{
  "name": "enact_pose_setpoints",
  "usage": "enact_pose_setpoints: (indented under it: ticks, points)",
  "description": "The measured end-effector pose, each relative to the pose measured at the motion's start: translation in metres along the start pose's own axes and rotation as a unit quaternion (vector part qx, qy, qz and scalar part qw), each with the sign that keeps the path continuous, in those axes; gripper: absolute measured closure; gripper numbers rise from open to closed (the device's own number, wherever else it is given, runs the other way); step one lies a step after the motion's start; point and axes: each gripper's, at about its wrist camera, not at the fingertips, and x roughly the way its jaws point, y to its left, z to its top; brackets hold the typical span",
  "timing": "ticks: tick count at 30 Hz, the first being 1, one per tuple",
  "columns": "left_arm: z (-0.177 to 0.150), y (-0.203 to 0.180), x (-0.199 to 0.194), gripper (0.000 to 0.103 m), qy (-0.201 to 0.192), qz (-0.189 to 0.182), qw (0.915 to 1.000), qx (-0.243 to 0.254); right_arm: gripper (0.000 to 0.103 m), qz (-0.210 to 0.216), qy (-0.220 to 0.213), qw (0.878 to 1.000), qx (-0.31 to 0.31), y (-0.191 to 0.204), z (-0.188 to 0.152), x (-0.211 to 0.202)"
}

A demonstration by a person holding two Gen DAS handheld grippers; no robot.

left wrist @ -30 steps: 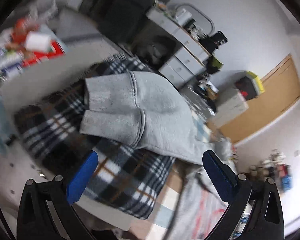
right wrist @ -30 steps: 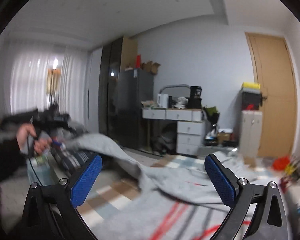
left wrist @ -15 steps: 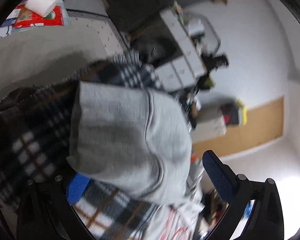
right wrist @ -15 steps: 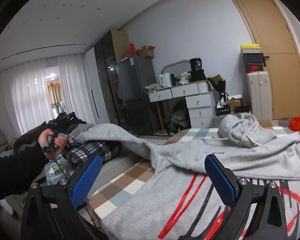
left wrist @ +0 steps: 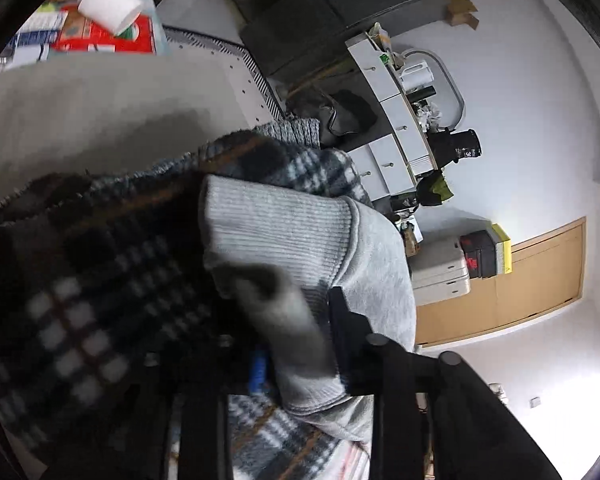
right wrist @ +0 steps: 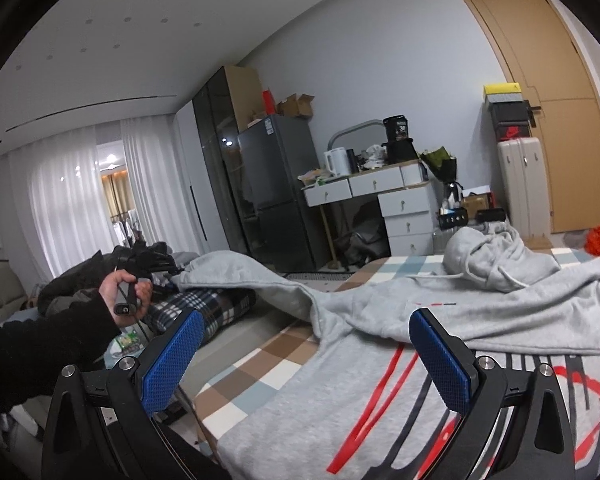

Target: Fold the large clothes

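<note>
Left gripper [left wrist: 296, 344] is closing on the ribbed cuff [left wrist: 276, 232] of the grey hoodie [right wrist: 440, 320], sleeve between its jaws, draped over a plaid blanket [left wrist: 80, 300]. Right gripper [right wrist: 304, 356] hovers wide open, hoodie body just ahead. Soft, floppy fleece; the cuff looks the firmest hold.

A checked bed cover [right wrist: 260, 372] carried the grey hoodie [right wrist: 500, 320], one sleeve [right wrist: 236, 268] trailing past its left edge.
</note>
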Motion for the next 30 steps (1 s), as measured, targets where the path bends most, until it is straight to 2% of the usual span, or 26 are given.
enact_pose_setpoints:
  ticks: [2, 3, 4, 6, 9, 15, 19, 20, 24, 28, 30]
  points:
    - [0.001, -0.001, 0.001, 0.079, 0.001, -0.008, 0.9999, 0.008, 0.0, 0.001, 0.002, 1.0, 0.008, -0.002, 0.001, -0.001]
    - [0.001, -0.003, 0.002, 0.082, 0.002, -0.005, 0.9999, 0.016, 0.0, 0.0, 0.003, 1.0, 0.013, -0.004, 0.001, -0.001]
    - [0.003, -0.004, 0.001, 0.092, 0.001, -0.007, 0.9998, 0.018, 0.0, -0.001, 0.001, 1.0, 0.02, -0.006, 0.001, -0.002]
    - [0.006, -0.007, -0.003, 0.096, 0.0, -0.006, 0.9998, 0.019, 0.0, -0.003, -0.001, 1.0, 0.03, -0.009, 0.003, -0.005]
    - [0.011, -0.019, -0.008, 0.098, -0.019, 0.019, 0.9992, 0.029, 0.0, -0.006, -0.003, 0.999, 0.044, -0.016, 0.005, -0.007]
    - [0.021, -0.096, -0.035, 0.098, -0.068, 0.024, 0.9931, 0.093, 0.0, -0.003, -0.015, 0.998, 0.055, -0.024, 0.012, -0.018]
    - [0.016, -0.15, -0.039, 0.099, -0.076, 0.02, 0.9906, 0.112, 0.0, 0.001, -0.024, 0.998, 0.059, -0.032, 0.019, -0.028]
    - [0.011, -0.162, -0.038, 0.099, -0.079, 0.021, 0.9893, 0.121, 0.0, -0.002, -0.024, 0.998, 0.054, -0.033, 0.02, -0.029]
    - [-0.028, -0.221, -0.03, 0.099, -0.072, -0.018, 0.9827, 0.17, 0.0, -0.034, -0.037, 0.998, 0.045, -0.047, 0.027, -0.041]
    - [-0.097, -0.291, -0.001, 0.099, -0.033, -0.032, 0.9674, 0.249, 0.0, -0.057, -0.074, 0.991, 0.098, -0.079, 0.036, -0.065]
    - [-0.135, -0.318, 0.019, 0.099, -0.01, -0.042, 0.9643, 0.261, 0.0, -0.077, -0.087, 0.989, 0.097, -0.089, 0.042, -0.076]
